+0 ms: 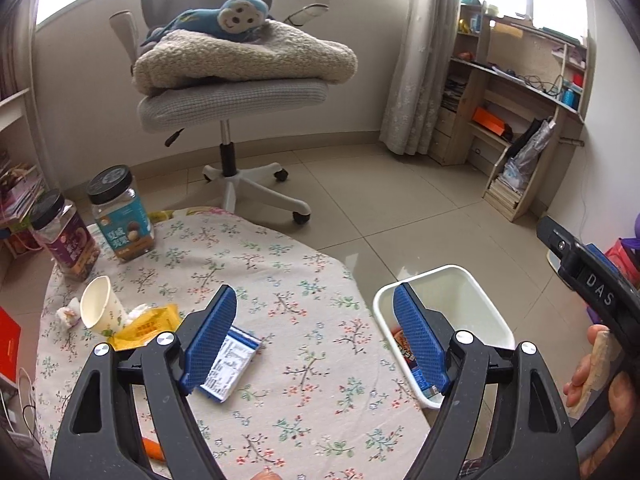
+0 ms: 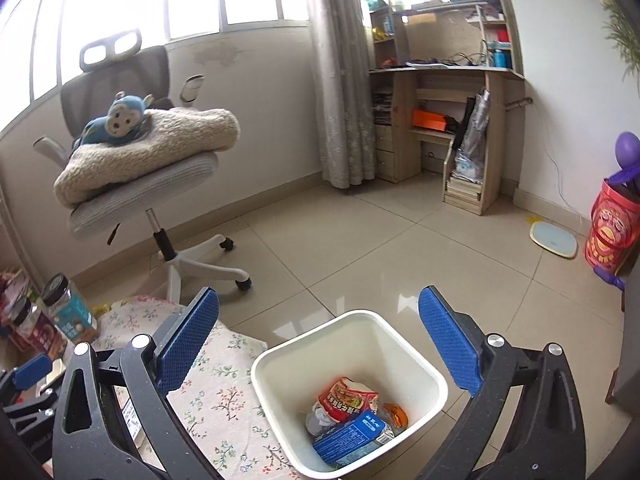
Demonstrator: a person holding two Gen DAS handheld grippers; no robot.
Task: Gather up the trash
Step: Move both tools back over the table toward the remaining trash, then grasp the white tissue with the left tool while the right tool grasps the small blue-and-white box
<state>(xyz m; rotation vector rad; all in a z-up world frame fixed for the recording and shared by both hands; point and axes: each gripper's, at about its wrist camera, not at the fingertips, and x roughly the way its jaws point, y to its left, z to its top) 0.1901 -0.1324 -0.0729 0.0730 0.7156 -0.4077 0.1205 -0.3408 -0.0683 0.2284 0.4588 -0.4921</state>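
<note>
Left wrist view: left gripper (image 1: 314, 336) jaws wide apart, nothing between the pads, over the floral-cloth table (image 1: 320, 412). Blue-white carton (image 1: 232, 364) lies flat on the cloth, partly hidden behind the left finger. Near the table's left edge: tipped paper cup (image 1: 100, 304), yellow wrapper (image 1: 148, 326), crumpled tissue (image 1: 68, 314). Two black-lidded jars (image 1: 120, 212) stand at the far left corner. Orange scrap (image 1: 154, 448) sits at the near edge. White bin (image 1: 444, 320) is on the floor just beside the table's right edge, right finger in front of it. Office chair (image 1: 232, 100) with blanket and blue monkey plush (image 1: 228, 16) stands beyond the table. Right wrist view: right gripper (image 2: 320, 340) jaws wide apart, empty, above the bin (image 2: 348, 392), which holds a red noodle packet (image 2: 346, 398), blue box (image 2: 352, 438) and orange piece (image 2: 396, 416). Shelf desk (image 2: 444, 120) by the far wall.
</note>
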